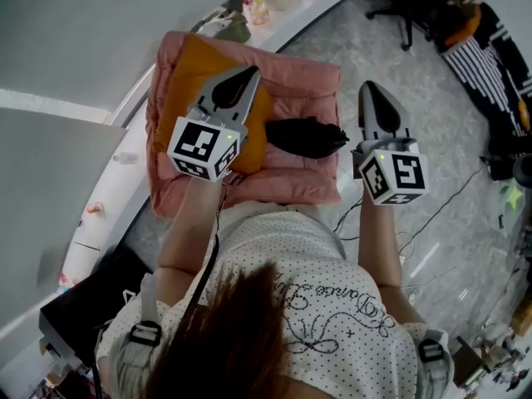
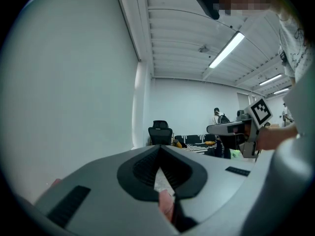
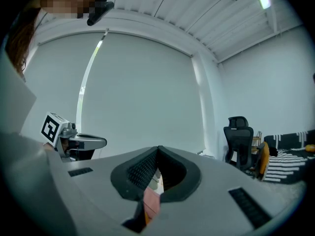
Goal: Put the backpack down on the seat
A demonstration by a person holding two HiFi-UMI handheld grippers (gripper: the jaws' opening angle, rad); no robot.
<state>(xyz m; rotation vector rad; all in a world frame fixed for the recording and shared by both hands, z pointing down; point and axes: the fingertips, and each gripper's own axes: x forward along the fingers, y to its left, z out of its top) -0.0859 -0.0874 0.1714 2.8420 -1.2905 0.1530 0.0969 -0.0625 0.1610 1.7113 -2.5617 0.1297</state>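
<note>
- Left gripper (image 1: 248,74): jaws clenched, tips meeting, nothing between them. Held about level above the pink padded seat (image 1: 307,86), over the orange cushion (image 1: 187,77) that lies on the seat's left half.
- Left marker cube (image 1: 204,146) faces up, just above the person's forearm.
- Right gripper (image 1: 371,87): jaws also closed on nothing. It sits just off the seat's right edge, over the grey floor (image 1: 449,140), roughly parallel to the left one.
- Right marker cube (image 1: 396,175) faces up.
- Backpack straps (image 1: 145,332): grey, with buckles, one over each shoulder of the dotted white shirt (image 1: 324,306). The pack's body cannot be made out, and neither gripper touches a strap.
- On the seat's middle lies a crumpled black item (image 1: 304,136), between the two grippers; what it is cannot be told.
- Beyond the seat: a white curved ledge (image 1: 291,19) against the wall.
- Far right: black office chair (image 1: 409,11), a black-and-white striped piece (image 1: 482,61), loose cables (image 1: 453,194) on the floor.
</note>
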